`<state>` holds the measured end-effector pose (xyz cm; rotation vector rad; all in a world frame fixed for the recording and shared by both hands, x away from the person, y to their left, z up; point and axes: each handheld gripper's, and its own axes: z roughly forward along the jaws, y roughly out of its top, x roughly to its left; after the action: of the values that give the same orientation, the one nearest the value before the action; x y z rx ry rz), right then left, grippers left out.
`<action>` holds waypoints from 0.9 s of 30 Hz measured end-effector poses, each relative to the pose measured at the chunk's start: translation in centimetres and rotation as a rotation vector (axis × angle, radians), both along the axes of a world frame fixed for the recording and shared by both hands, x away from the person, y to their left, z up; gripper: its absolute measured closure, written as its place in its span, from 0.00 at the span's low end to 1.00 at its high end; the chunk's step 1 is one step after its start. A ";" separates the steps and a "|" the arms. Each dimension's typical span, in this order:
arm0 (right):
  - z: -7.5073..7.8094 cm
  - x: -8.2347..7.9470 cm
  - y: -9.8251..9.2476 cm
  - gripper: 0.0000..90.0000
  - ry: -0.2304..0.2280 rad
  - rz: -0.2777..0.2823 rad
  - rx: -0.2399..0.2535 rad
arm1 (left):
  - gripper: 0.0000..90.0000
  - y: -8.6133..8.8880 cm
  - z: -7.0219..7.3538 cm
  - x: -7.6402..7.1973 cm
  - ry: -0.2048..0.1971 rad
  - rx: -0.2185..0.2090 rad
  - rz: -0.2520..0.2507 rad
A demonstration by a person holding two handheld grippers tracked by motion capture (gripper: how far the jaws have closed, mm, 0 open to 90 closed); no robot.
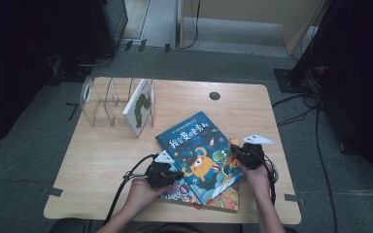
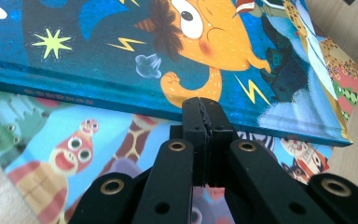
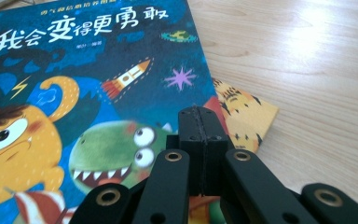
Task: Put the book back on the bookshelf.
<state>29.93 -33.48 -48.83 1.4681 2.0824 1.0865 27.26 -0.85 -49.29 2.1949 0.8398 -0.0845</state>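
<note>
**Blue book flanked by two closed grippers**

Blue book [image 1: 198, 150] lies askew on top of a small pile of books [image 1: 223, 196] near the table's [image 1: 97, 165] front edge. Left gripper [image 1: 177, 175], jaws pressed together and empty, sits at the book's left edge. Right gripper [image 1: 237, 151], likewise closed on nothing, is at its right edge. Farther back stands a clear rack [image 1: 102, 102] holding a white book [image 1: 140, 107].

R gripper [image 3: 202, 116] jaws closed, empty, over blue book [image 3: 98, 84] on table [image 3: 307, 70].

Dim, soft high view with dark surroundings; both gripper views are brighter, with the near jaws slightly blurred.
</note>
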 end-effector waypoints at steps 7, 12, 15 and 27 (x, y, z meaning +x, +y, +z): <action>0.0 -0.7 -0.6 1.00 -0.006 -0.012 0.002 | 1.00 -0.8 0.0 1.0 -0.008 0.004 -0.005; -0.1 -1.2 -0.9 0.99 -0.004 -0.011 0.004 | 0.96 -0.8 0.3 1.5 -0.033 0.026 -0.004; -0.2 -1.4 -1.1 0.98 -0.007 -0.007 0.000 | 0.91 0.1 0.8 2.1 -0.018 0.001 0.018; -0.2 -2.7 -1.9 1.00 0.005 -0.024 0.008 | 0.92 3.6 2.2 5.2 -0.033 0.020 0.067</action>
<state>27.23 -35.38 -49.03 1.4964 2.0610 1.0842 32.49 2.77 -47.08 2.1784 0.8988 -0.0073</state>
